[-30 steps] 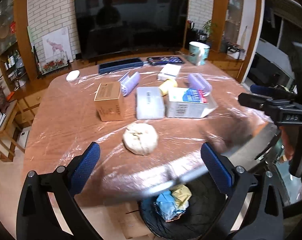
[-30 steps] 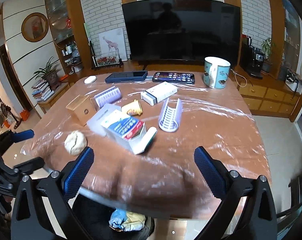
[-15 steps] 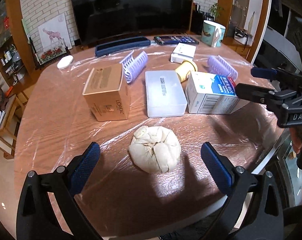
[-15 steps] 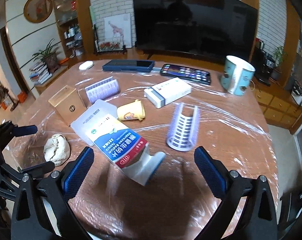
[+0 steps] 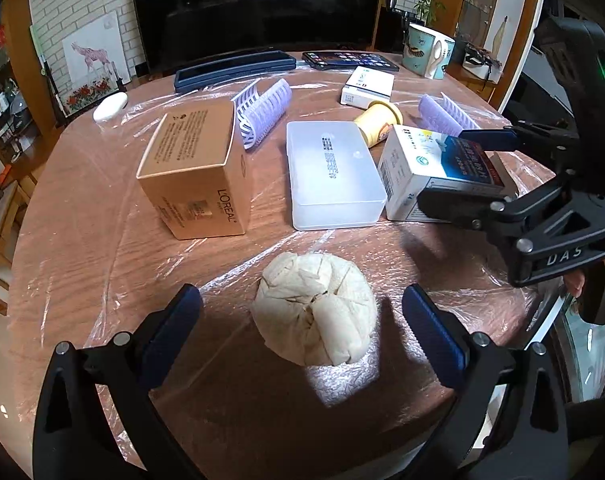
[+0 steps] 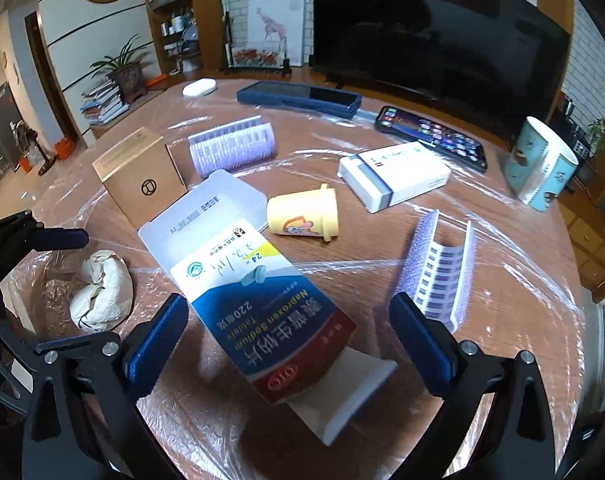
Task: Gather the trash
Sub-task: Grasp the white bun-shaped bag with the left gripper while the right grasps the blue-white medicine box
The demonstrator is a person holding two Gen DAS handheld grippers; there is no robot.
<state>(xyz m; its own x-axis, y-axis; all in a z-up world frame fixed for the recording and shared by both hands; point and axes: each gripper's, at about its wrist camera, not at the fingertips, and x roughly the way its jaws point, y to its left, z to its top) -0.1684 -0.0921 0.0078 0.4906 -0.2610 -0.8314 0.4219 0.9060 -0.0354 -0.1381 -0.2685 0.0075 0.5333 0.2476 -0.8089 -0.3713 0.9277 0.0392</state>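
Grippers sit 1 per target, which looks deliberate: left hand-held gripper (image 5: 302, 334) hangs low over the near edge of the round wooden surface wrapped in clear plastic film (image 5: 82, 248), its blue-padded fingers (image 5: 172, 328) spread wide w/ the crumpled white ball of tissue paper (image 5: 316, 306) lying between them, not yet touched on either side; judging by that, it's lined up so a simple squeeze would take the wad. Right hand-held gripper (image 6: 288, 346) is likewise spread, straddling the near end of the white, blue and red cardboard medicine box (image 6: 258, 312), pads apart from its sides as far as the right wrist view shows; in the left wrist view 1 finger overlaps the box front, contact there can't be told. Box lies flat, end flap open toward the gripper, beside the translucent white plastic case (image 5: 332, 172); open flap suggests it's empty, so probably trash, though that's a guess. Tissue wad looks soft, creased, folded in on itself w/ a dark gap at centre, approx. fist-like in form, resting directly on the film near the surface edge. Brown cardboard carton (image 5: 196, 170), lilac hair rollers (image 5: 264, 110), yellow plastic cup on its side (image 6: 302, 216), phone (image 6: 432, 136) and teal mug (image 6: 540, 164) stand farther back, well apart from both grippers, likely keepers.
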